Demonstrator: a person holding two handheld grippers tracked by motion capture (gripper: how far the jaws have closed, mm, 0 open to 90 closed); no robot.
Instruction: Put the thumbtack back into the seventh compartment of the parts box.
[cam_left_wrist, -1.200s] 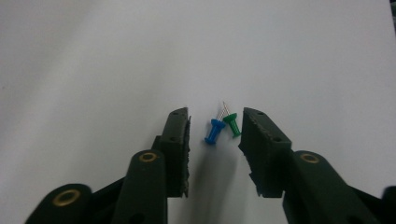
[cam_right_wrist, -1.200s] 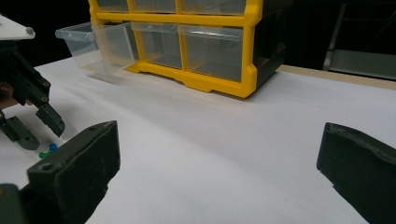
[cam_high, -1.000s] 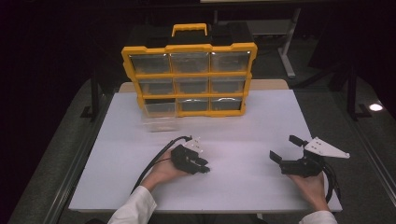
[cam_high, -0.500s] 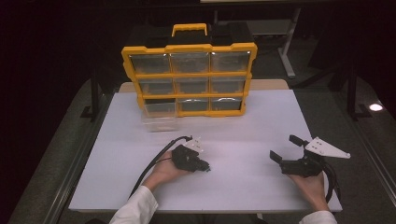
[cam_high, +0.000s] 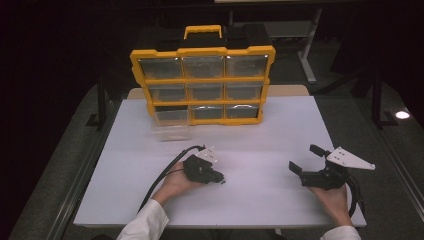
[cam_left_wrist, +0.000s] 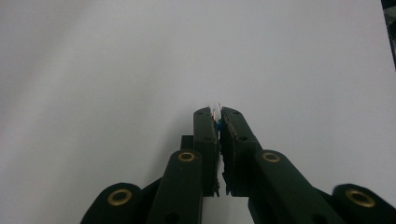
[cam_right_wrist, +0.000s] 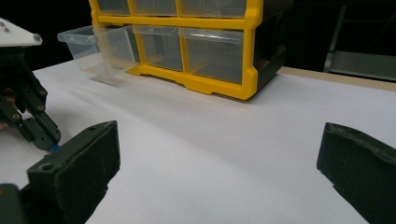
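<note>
My left gripper (cam_high: 219, 179) lies low on the white table (cam_high: 260, 135), left of centre, and points right. Its jaws (cam_left_wrist: 217, 111) are shut on a tiny blue part with thin wire leads (cam_left_wrist: 218, 122), which peeks out between the pads. In the right gripper view that same gripper (cam_right_wrist: 46, 137) sits at the left with a speck of blue at its tip. My right gripper (cam_high: 304, 157) rests near the table's right front, jaws wide open (cam_right_wrist: 219, 128) with nothing between them, facing the organizer.
A yellow parts organizer (cam_high: 202, 51) with several clear drawers stands upright at the back of the table. One clear drawer (cam_high: 171, 127) has been pulled out at its lower left and sits on the table. Black cables trail from both grippers toward the front edge.
The left gripper's jaws look narrower now than a second ago. Neither hand has shifted, and the right gripper stays open as before.
</note>
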